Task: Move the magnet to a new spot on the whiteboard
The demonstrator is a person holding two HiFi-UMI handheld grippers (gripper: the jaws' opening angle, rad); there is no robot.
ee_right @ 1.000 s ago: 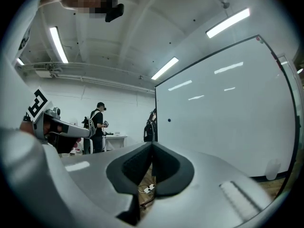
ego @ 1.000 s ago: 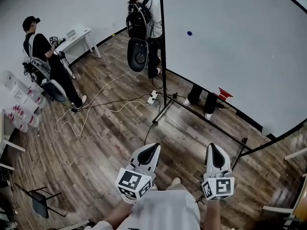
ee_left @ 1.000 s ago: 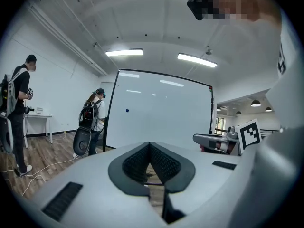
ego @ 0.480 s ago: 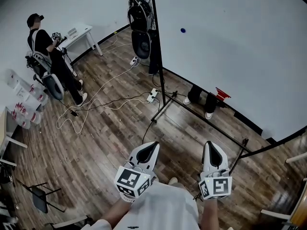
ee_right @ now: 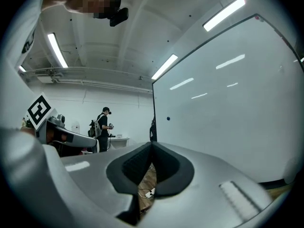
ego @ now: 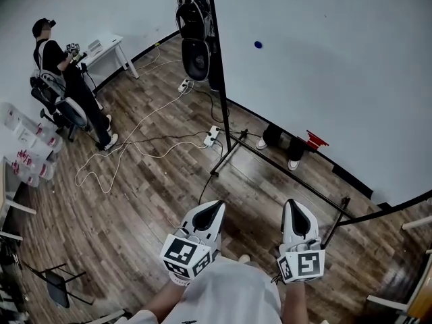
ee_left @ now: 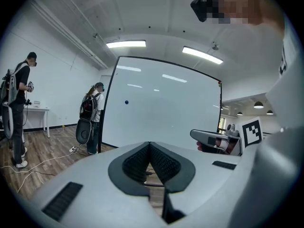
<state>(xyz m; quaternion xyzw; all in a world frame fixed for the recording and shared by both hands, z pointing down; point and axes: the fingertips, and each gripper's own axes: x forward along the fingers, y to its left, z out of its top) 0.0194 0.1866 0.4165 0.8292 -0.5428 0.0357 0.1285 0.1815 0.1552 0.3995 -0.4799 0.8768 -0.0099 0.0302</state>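
Observation:
A small blue magnet (ego: 258, 44) sticks high on the large whiteboard (ego: 337, 73); it also shows as a dot (ee_left: 126, 102) in the left gripper view and a dot (ee_right: 167, 118) in the right gripper view. My left gripper (ego: 214, 211) and right gripper (ego: 297, 208) hang side by side close to my body, far below the magnet, pointing toward the board. Both are shut with nothing between their jaws. In the gripper views the jaw tips (ee_left: 149, 144) (ee_right: 152, 144) meet at a point.
The whiteboard's black stand (ego: 223, 100) and foot rail (ego: 297, 181) rest on the wood floor. Cables and a power strip (ego: 212, 136) lie on the floor. A person with a backpack (ego: 196, 25) stands at the board's left edge; another person (ego: 64, 79) stands by a white table (ego: 108, 49).
The view has shifted slightly, so the board and the people sit a little differently in the frame. Both grippers stay shut and keep their place near my body.

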